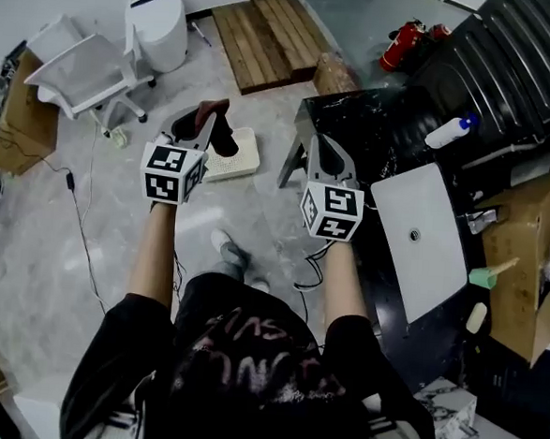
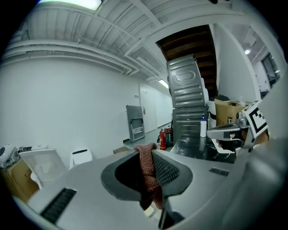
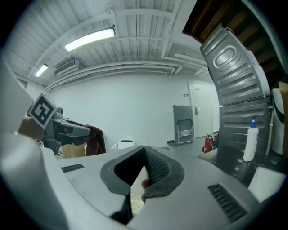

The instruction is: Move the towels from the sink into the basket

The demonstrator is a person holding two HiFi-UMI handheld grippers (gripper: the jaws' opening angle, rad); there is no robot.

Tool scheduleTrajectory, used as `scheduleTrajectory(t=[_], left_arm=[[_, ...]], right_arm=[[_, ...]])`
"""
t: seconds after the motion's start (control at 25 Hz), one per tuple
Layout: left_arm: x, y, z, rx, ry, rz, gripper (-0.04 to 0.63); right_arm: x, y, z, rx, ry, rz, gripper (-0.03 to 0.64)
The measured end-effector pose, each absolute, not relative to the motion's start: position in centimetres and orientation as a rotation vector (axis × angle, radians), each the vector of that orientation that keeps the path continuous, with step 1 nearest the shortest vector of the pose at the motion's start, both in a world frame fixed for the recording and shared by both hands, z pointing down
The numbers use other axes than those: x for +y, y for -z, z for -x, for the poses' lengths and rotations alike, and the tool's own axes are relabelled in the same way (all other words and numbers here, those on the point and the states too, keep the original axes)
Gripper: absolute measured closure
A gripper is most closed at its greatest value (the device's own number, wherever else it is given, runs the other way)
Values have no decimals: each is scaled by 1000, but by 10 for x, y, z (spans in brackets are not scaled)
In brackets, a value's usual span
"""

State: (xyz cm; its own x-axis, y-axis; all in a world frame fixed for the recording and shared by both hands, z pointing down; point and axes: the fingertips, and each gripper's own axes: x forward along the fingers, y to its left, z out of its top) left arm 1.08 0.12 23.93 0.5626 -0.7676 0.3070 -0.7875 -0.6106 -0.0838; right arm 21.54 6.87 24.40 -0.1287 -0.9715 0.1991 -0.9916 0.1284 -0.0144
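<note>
My left gripper is shut on a dark reddish-brown towel, which hangs from its jaws above a white basket on the floor. In the left gripper view the knitted towel is pinched between the pads and droops below them. My right gripper is held beside it at the edge of the black counter, jaws together with no towel in them. The white sink lies to the right in the counter; I see no towel in it. From the right gripper view the left gripper's towel shows at the left.
The black marble counter carries a white spray bottle. A cardboard box stands at the right. On the floor are a white chair, a white bin, a wooden pallet, a red fire extinguisher and a cable.
</note>
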Motion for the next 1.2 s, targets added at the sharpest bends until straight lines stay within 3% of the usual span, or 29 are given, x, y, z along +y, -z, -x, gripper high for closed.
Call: scheduleTrajectory(t=[0.56,1.2], left_arm=[[-110,-290,85,-1435,-484,-2555,520],[-211,-374,98,-1324,-561,-2466,519]], right_arm=[[-79,-273,-120,-2305,-236,-1798,601],[-192,-336,-96,-2255,-337,-1767,601]])
